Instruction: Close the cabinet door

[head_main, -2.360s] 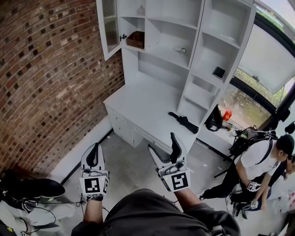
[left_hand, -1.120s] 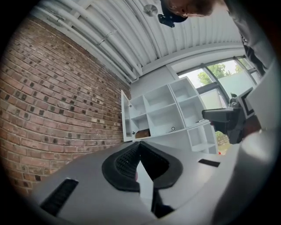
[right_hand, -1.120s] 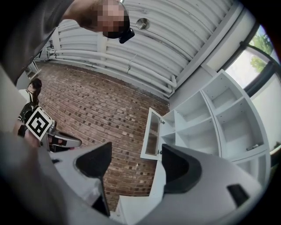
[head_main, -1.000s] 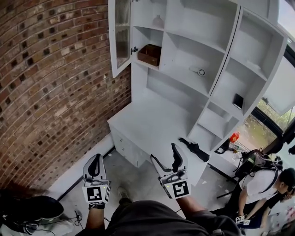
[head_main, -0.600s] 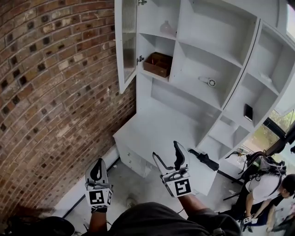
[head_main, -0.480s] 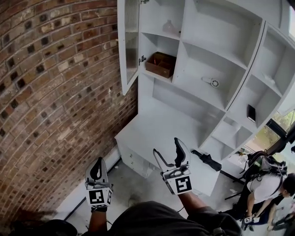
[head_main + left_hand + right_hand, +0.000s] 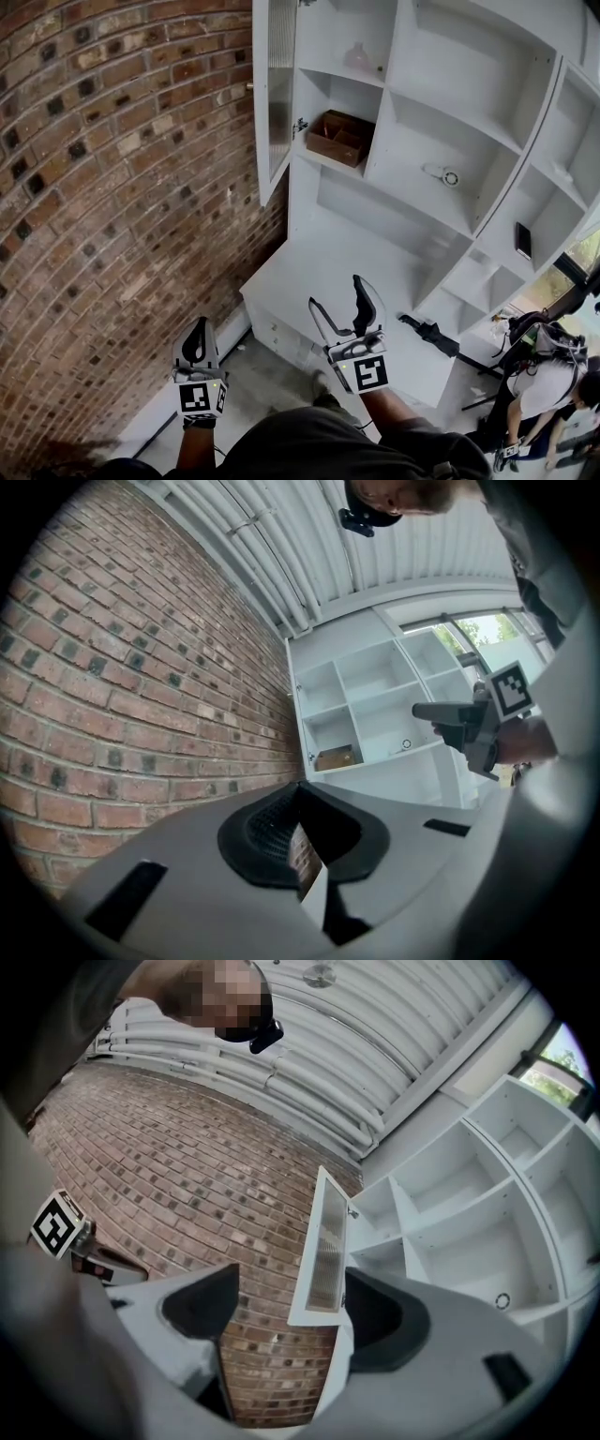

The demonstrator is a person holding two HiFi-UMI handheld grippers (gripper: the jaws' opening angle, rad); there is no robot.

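Door (image 7: 275, 94) seems light, glass-panelled; push its frame edge gently. Right gripper (image 7: 337, 296) wide apart, left gripper (image 7: 198, 328) closed, both empty.

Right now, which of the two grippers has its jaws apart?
The right gripper: its jaws stand wide apart with nothing gripped, while the left gripper has its jaws together.

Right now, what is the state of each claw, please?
Left claw: closed, holding nothing.
Right claw: open, holding nothing.
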